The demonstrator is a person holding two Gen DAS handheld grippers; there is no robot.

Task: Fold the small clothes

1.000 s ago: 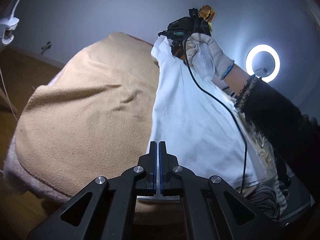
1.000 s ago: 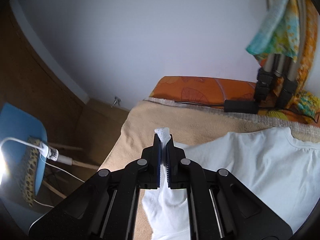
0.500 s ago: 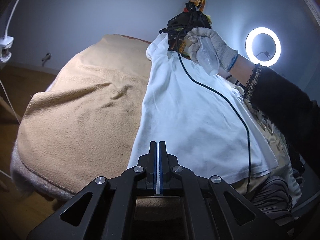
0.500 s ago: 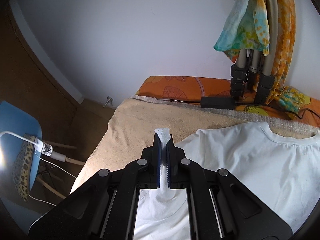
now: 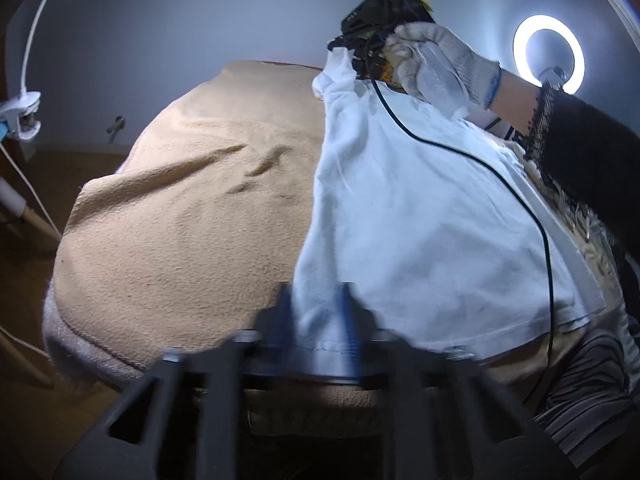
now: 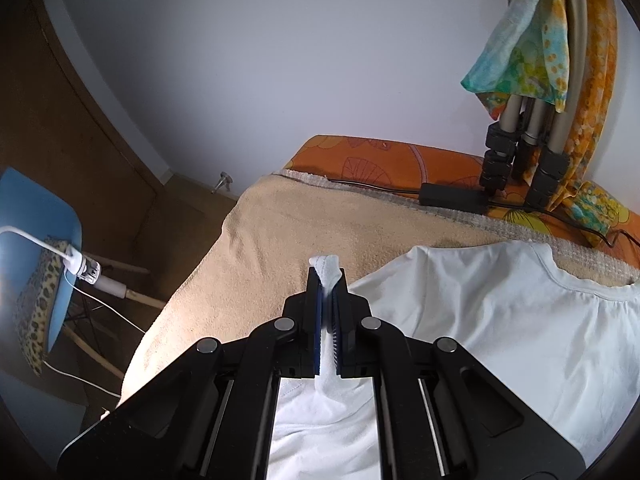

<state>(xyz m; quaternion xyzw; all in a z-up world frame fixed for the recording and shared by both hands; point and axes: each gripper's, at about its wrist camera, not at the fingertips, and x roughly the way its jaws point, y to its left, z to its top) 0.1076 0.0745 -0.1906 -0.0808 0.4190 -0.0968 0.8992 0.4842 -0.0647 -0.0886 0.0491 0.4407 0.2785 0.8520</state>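
Note:
A white shirt lies on a beige blanket, its far corner lifted. My left gripper is at the shirt's near hem. Its jaws are opening, blurred and apart, with the hem hanging loose between them. My right gripper, in a gloved hand, pinches the far corner above the blanket. In the right wrist view the right gripper is shut on a bunched fold of the white shirt, cloth sticking out past the fingertips.
A black cable trails from the right gripper across the shirt. A ring light glows at the right. Tripod legs and a power adapter stand on the orange sheet. A blue chair sits on the floor at the left.
The left jaws, shut before, have parted around the shirt's hem, and the left view has rolled. The right gripper keeps its hold on the same fold.

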